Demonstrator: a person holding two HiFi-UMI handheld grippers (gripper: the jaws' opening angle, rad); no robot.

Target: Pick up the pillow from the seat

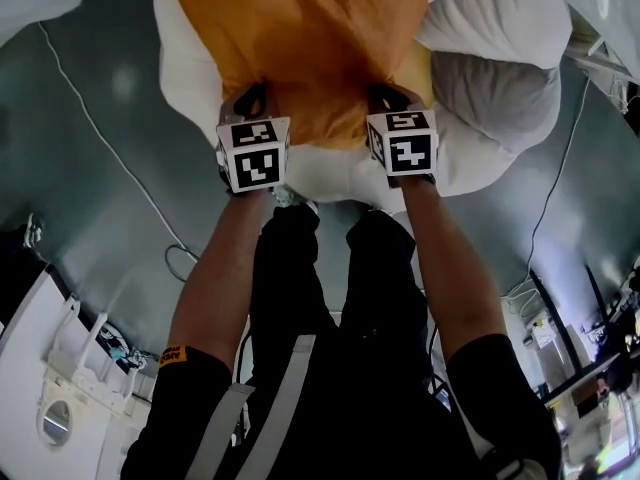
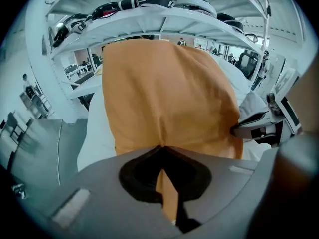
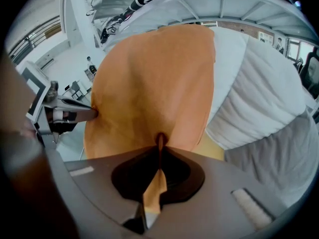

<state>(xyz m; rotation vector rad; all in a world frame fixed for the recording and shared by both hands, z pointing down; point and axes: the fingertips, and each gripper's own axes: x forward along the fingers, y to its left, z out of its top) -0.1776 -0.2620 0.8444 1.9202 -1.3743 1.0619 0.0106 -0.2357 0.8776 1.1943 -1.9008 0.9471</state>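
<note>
Blocked on the right by a white quilt (image 1: 490,13) and a grey cushion (image 1: 497,93); lay open on the left over grey floor (image 1: 80,203), crossed by a cable (image 1: 100,128).

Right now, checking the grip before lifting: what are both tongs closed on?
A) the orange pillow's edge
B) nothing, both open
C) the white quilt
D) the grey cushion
A: the left tongs and the right tongs each pinch a fold of the orange pillow between shut jaws in their own views.
</note>
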